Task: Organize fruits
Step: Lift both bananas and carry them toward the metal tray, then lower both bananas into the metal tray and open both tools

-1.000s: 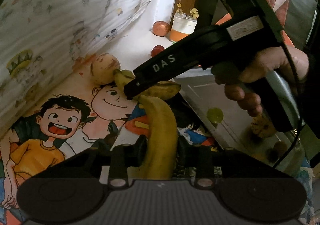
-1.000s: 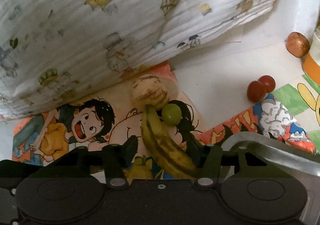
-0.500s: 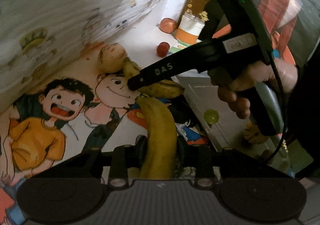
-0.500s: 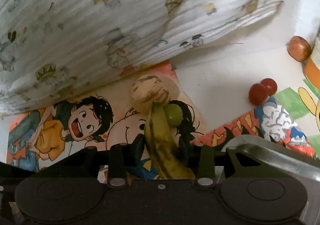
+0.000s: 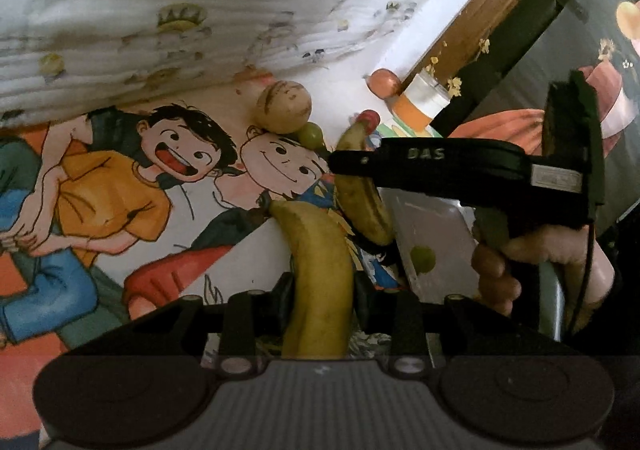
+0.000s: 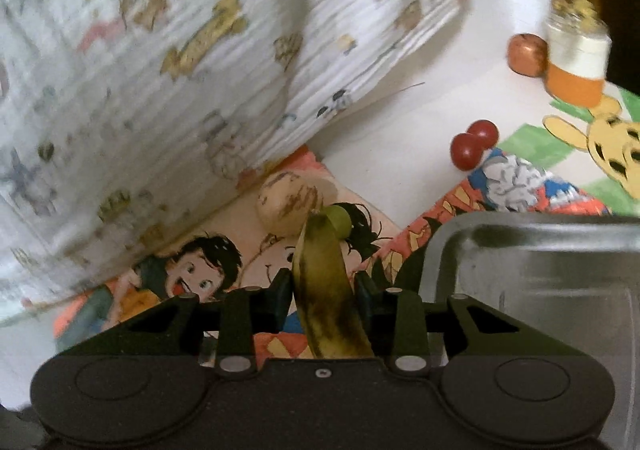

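Pickup step, both bananas in hand: left claw [image 5: 320,290] clenched on the yellow banana [image 5: 318,270], right claw [image 6: 320,290] closing on the spotted banana [image 6: 326,302], just above the cartoon mat [image 5: 120,186]. Next: carrying both over the metal tray [image 6: 560,250] alongside, then releasing.

Left tool [image 5: 320,290] clamped on yellow banana [image 5: 318,282]; right tool [image 5: 340,162] closing around spotted banana [image 5: 360,202] beside it.

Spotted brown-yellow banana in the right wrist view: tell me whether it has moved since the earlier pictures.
Yes. The spotted brown-yellow banana swung upright; its tip now covers the small green grape it previously lay beside.
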